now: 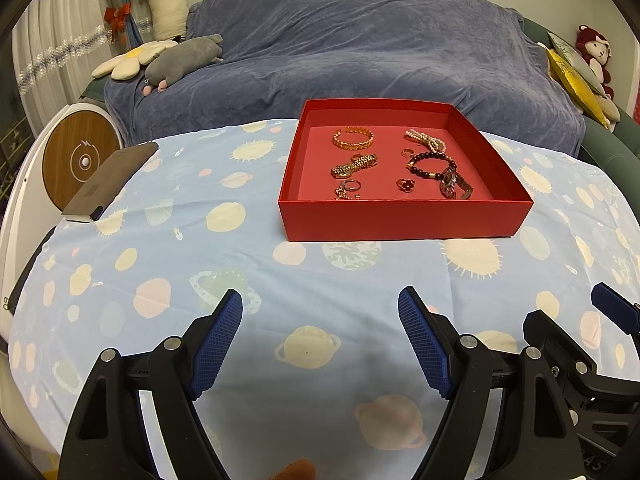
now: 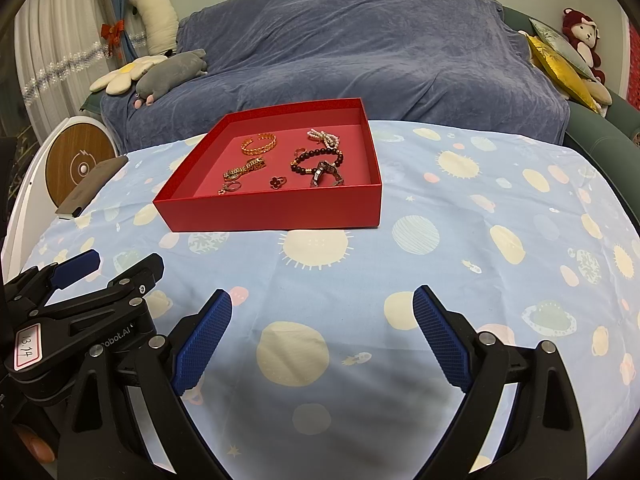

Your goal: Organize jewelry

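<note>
A red box [image 1: 404, 220] [image 2: 272, 212] sits on the planet-print cloth and holds several pieces of jewelry: a gold bangle [image 1: 353, 138] [image 2: 259, 143], a gold watch [image 1: 354, 165] [image 2: 245, 169], a pearl piece [image 1: 425, 139] [image 2: 323, 137], a dark bead bracelet [image 1: 430, 164] [image 2: 316, 160], a dark watch [image 1: 454, 184] [image 2: 326, 174], a flower ring [image 1: 406, 185] [image 2: 277, 181] and small rings [image 1: 347, 190]. My left gripper [image 1: 320, 300] is open and empty, near of the box. My right gripper [image 2: 322, 298] is open and empty, also near of it.
A dark flat phone-like slab [image 1: 110, 180] [image 2: 94, 186] lies at the cloth's left edge beside a round wood-faced device [image 1: 80, 160]. A blue-covered sofa [image 1: 340, 48] with plush toys stands behind the table. The other gripper shows at the frame edge [image 1: 580, 344] [image 2: 80, 292].
</note>
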Available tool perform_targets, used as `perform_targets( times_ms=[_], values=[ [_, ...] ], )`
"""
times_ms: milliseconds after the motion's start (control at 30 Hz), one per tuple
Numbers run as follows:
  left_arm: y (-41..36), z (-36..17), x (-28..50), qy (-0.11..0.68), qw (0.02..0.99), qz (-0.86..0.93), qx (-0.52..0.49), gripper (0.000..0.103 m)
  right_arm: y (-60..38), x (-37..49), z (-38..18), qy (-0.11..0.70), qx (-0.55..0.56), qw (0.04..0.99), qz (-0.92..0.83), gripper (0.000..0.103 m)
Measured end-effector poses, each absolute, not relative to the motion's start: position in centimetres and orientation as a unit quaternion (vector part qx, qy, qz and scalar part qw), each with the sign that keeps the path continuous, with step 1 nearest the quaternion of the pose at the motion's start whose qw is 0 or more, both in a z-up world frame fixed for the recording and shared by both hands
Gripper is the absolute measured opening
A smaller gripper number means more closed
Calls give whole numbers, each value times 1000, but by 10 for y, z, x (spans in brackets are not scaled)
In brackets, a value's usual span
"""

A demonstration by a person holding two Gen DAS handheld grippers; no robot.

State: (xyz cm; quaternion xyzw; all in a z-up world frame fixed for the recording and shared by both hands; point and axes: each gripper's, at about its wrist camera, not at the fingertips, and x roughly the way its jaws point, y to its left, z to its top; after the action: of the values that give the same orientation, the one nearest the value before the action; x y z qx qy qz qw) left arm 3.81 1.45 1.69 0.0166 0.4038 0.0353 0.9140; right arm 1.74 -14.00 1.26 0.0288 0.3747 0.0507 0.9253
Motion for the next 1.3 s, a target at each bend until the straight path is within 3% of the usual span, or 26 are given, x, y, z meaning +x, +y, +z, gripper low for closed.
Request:
perform_targets(
  times_ms=[1300],
  values=[
    [22,15,35,403,915,36,8,77,-142,18,13,371,27,927,46,90]
  ],
)
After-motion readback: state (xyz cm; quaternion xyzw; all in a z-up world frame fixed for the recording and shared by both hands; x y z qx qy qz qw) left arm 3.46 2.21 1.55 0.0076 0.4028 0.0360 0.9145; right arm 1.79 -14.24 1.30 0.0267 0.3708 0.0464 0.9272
